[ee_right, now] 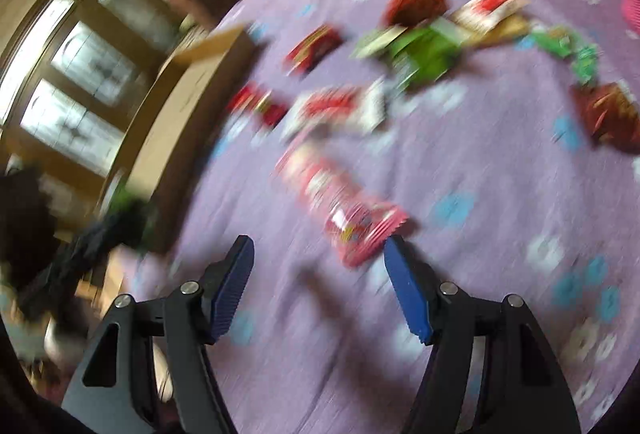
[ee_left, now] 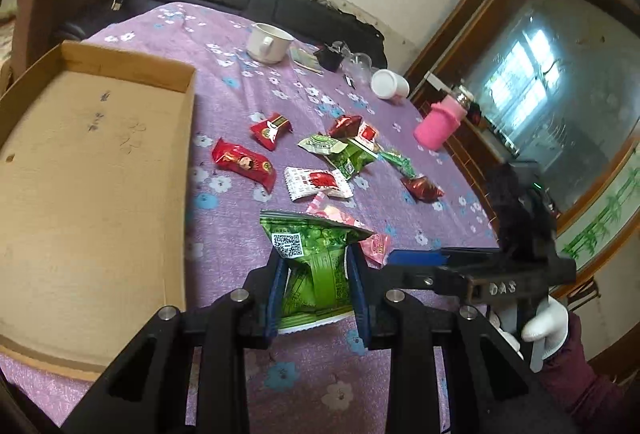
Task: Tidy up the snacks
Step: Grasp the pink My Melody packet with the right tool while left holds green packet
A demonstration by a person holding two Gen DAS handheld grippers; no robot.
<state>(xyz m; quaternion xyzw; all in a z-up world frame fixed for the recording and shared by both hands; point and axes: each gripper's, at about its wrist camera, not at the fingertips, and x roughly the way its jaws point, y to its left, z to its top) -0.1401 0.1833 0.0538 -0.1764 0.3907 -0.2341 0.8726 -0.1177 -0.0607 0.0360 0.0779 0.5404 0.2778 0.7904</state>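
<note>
The left gripper (ee_left: 316, 274) pinches a green snack packet (ee_left: 312, 266) for the cardboard tray (ee_left: 92, 170) (empty), while the right gripper (ee_right: 318, 286) gapes, holding nothing, above a pink packet (ee_right: 344, 210).

11 snack packets (ee_left: 320, 183) – 1 cardboard tray (ee_left: 92, 170), 1 mug (ee_left: 267, 43), 1 pink bottle (ee_left: 438, 126)

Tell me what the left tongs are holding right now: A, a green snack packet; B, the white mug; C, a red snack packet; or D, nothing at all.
A: in the left wrist view the left tongs are squeezed shut on a green snack packet, lifted above the purple tablecloth beside the cardboard box.
</note>
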